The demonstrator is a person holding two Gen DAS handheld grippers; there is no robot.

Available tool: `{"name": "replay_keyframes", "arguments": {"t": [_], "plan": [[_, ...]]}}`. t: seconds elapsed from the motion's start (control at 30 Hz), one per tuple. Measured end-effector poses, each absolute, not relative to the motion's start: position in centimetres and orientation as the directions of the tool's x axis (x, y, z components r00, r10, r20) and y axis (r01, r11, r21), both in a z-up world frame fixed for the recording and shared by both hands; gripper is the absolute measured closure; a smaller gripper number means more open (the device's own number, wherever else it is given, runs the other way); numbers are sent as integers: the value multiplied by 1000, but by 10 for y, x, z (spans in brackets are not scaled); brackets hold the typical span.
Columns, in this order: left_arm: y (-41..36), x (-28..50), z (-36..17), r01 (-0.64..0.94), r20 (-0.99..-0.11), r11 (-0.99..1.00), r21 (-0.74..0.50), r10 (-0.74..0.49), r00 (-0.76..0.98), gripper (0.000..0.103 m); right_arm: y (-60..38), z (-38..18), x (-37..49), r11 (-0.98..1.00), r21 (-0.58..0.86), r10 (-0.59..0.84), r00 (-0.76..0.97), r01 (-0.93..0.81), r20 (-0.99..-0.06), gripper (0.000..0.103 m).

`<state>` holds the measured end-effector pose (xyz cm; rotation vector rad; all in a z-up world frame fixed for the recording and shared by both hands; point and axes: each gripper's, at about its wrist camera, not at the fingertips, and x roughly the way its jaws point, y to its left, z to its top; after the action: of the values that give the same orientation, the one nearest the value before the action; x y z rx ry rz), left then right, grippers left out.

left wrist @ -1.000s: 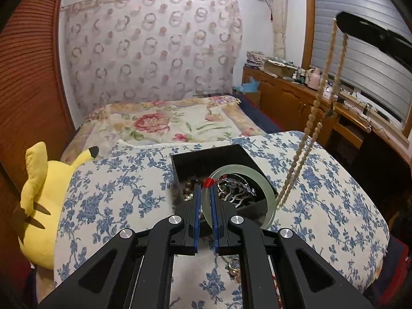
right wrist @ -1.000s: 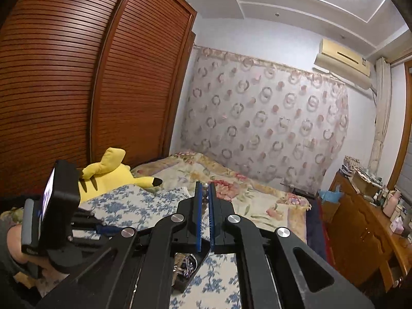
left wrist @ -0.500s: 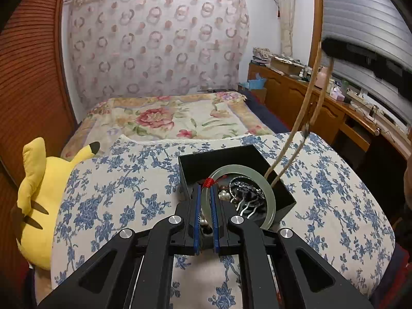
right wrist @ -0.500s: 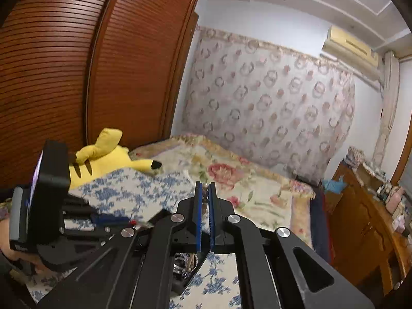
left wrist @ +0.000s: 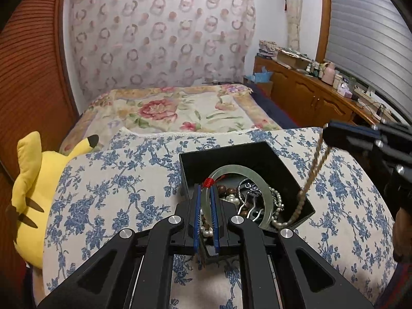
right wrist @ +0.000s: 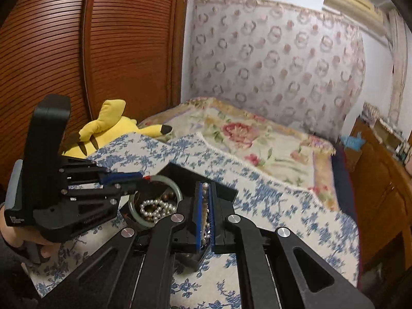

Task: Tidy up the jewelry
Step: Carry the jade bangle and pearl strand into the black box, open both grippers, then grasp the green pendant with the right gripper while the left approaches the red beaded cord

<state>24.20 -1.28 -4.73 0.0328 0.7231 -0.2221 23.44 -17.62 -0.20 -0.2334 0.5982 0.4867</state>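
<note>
A black jewelry box [left wrist: 257, 154] sits on the blue-flowered cover [left wrist: 116, 193]. My left gripper [left wrist: 206, 190] is shut on a pale green jade bangle [left wrist: 267, 195] with a red thread, held over the box; it also shows in the right wrist view [right wrist: 139, 179]. My right gripper [right wrist: 205, 189] is shut on a tan bead necklace [left wrist: 309, 180], whose loop hangs down into the box's right corner. The right gripper shows at the right of the left wrist view [left wrist: 334, 135]. Pearls [right wrist: 154, 209], dark beads and silver pieces lie in the box.
A yellow plush toy [left wrist: 28, 195] lies at the left edge of the bed. A floral quilt [left wrist: 180, 110] lies behind. A wooden sideboard [left wrist: 309, 97] with clutter runs along the right wall. A brown slatted wardrobe [right wrist: 77, 51] stands left.
My right gripper has dropped low, lowering the bead necklace into the box. My left gripper has moved closer over the box with the bangle still held.
</note>
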Motion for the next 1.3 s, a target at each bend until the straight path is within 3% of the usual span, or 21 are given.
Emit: {"name": "replay_keyframes", "arguments": {"t": [0.1, 0.17, 0.2, 0.57, 0.63, 0.7, 0.83, 0.9, 1.0, 1.3], "plan": [[-14, 244, -50, 214, -662, 976, -44, -188, 725, 96, -178, -10, 237, 861, -49, 378, 700, -507, -606, 94], [-16, 246, -51, 215, -664, 976, -41, -187, 724, 96, -178, -11, 238, 856, -39, 389, 692, -515, -608, 80], [-17, 247, -51, 214, -665, 976, -40, -186, 724, 96, -179, -11, 237, 855, -34, 394, 690, -518, -607, 78], [-25, 248, -54, 225, -671, 974, -37, -191, 716, 95, -193, -12, 226, 860, -28, 394, 698, -510, -598, 78], [-24, 244, -52, 227, -670, 973, -36, -192, 718, 90, -196, -15, 221, 860, -25, 394, 696, -509, -600, 78], [-21, 238, -49, 226, -664, 973, -39, -194, 722, 72, -199, -18, 216, 862, -18, 395, 694, -506, -602, 78], [-16, 220, -45, 237, -649, 971, -35, -202, 733, 64, -209, -26, 199, 863, 4, 406, 687, -506, -603, 78], [-13, 207, -44, 249, -640, 968, -33, -212, 738, 49, -213, -31, 190, 860, 9, 412, 683, -510, -603, 78], [-12, 192, -45, 272, -635, 962, -31, -229, 738, 36, -219, -39, 176, 860, 20, 415, 676, -510, -609, 78], [-10, 149, -60, 292, -638, 956, -23, -239, 732, 20, -231, -74, 152, 855, 36, 399, 614, -517, -681, 78]]}}
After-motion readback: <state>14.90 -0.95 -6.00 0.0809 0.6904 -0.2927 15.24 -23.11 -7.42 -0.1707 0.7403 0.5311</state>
